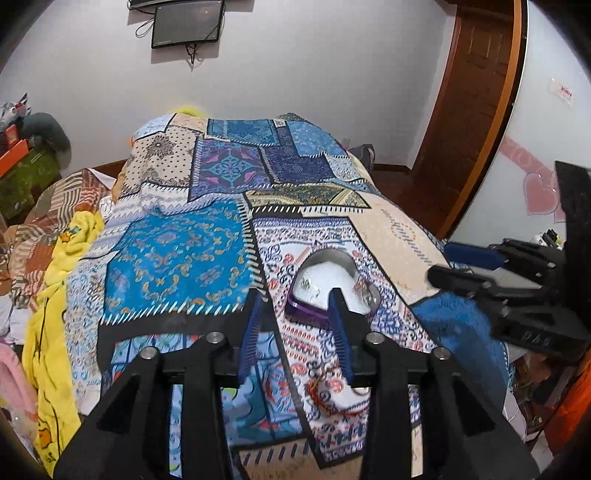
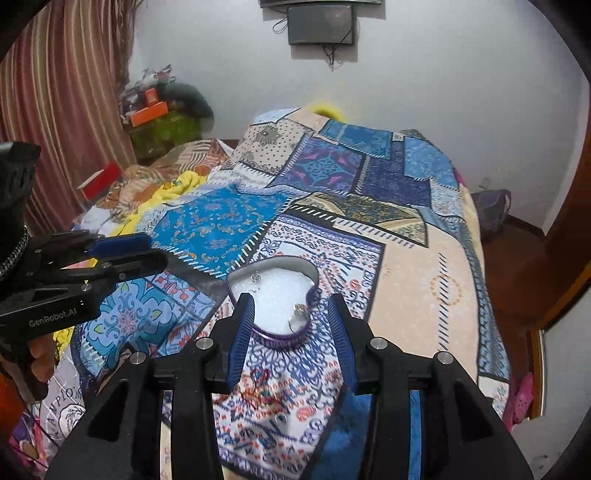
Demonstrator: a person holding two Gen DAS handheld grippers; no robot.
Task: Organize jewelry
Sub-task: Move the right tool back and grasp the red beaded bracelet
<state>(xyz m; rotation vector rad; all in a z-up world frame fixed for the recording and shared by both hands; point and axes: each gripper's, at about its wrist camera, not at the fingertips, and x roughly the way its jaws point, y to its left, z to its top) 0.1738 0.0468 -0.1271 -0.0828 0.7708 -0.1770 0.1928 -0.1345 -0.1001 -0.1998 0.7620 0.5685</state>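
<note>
On the bed, which is covered by a patchwork blanket, a heart-shaped purple box is set, its lid off and its inside lined with white foam. Small silver jewelry pieces are seen lying on the foam, one near the box's right edge and another toward the back. The left gripper is held spread apart with nothing between its blue-padded fingers, just beside the box. The right gripper is likewise held wide open and empty, with the box framed between its fingers. A screen is mounted on the wall behind.
</note>
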